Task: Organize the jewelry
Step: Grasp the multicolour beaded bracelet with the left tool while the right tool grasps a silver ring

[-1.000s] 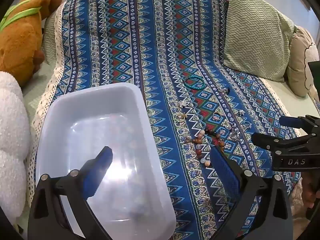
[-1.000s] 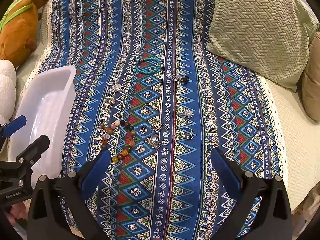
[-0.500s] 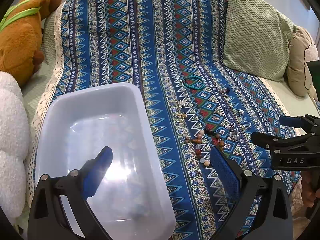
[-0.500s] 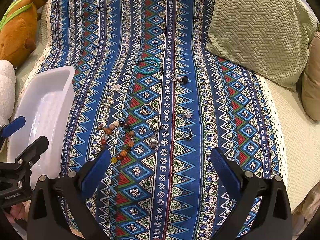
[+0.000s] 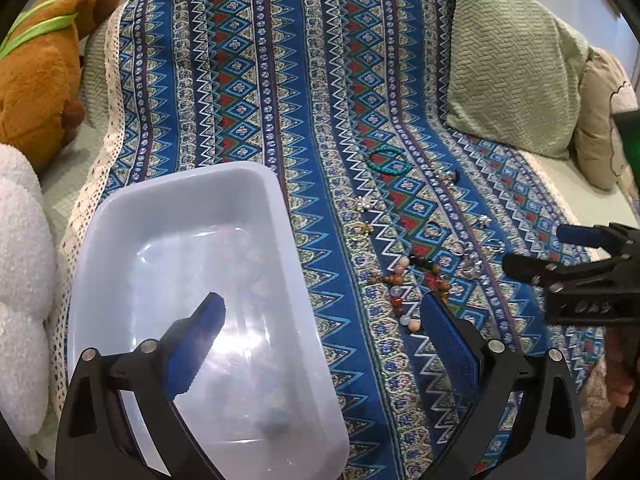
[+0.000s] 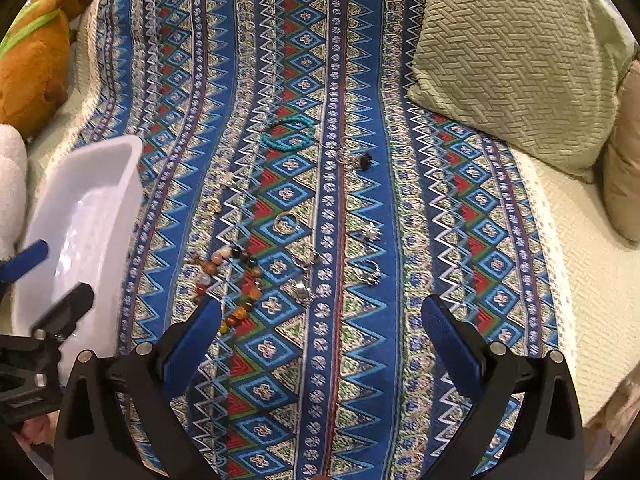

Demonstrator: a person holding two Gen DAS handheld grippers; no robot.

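Note:
Jewelry lies scattered on a blue patterned blanket (image 6: pixel 344 360): a multicolour bead bracelet (image 6: pixel 230 280), also in the left wrist view (image 5: pixel 412 284), a turquoise bracelet (image 6: pixel 289 133), a gold ring (image 6: pixel 285 222), and several small silver pieces (image 6: pixel 302 290). A white plastic bin (image 5: pixel 192 304) sits left of them, (image 6: pixel 86 232). My left gripper (image 5: pixel 320 320) is open, one finger over the bin, the other by the beads. My right gripper (image 6: pixel 320 320) is open and empty just short of the jewelry.
A brown plush toy (image 5: pixel 38 80) and a white fluffy cushion (image 5: pixel 20 288) lie left of the bin. A green textured pillow (image 6: pixel 516 60) and a beige pillow (image 6: pixel 624 152) lie at the back right. The blanket's lace edge (image 6: pixel 560 280) runs down the right.
Both grippers have crept slightly forward; the jewelry and the bin have not moved.

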